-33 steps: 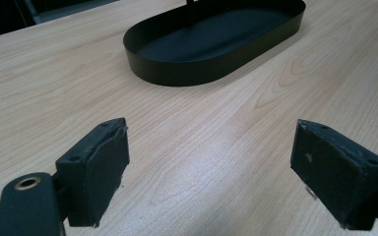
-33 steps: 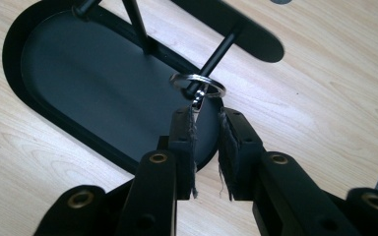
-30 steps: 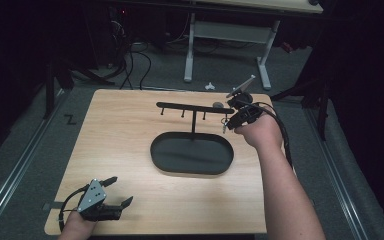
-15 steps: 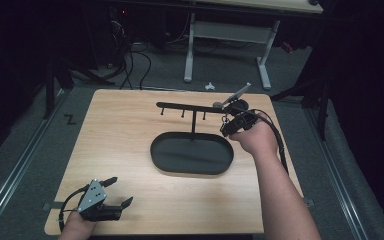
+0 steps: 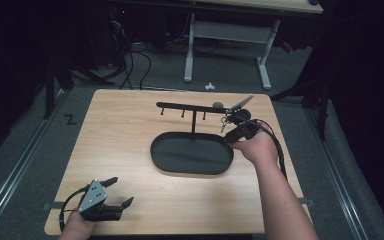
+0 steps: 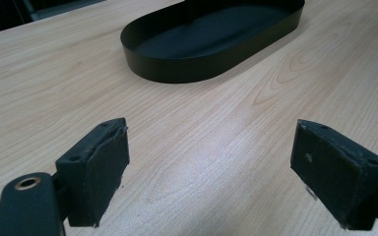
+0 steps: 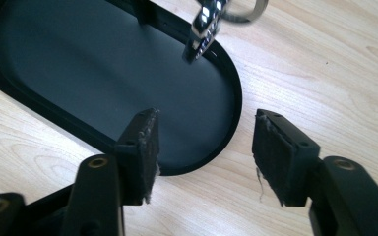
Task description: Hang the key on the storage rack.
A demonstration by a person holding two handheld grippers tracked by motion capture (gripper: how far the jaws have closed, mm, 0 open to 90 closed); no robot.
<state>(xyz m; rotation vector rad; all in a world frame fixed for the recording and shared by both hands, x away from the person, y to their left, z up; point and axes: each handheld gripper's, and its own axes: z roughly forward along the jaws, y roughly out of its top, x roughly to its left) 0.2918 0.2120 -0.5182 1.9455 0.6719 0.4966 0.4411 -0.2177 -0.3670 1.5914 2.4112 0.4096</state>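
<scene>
The right gripper (image 5: 228, 126) is held with jaws spread over the end of the black oval metal tray (image 5: 162, 161), nothing pinched. The left gripper (image 5: 119, 192) is parked wide open at the near corner of the light wooden table (image 5: 120, 135).

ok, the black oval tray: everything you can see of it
The black oval tray is shallow, with a low upright wall and flat floor, matte, metal by the look. It lies flat on the wooden table near its middle. A thin post rises from its far rim to a horizontal bar with small pegs. A shiny metal piece hangs above its right end. Its floor looks bare.
</scene>
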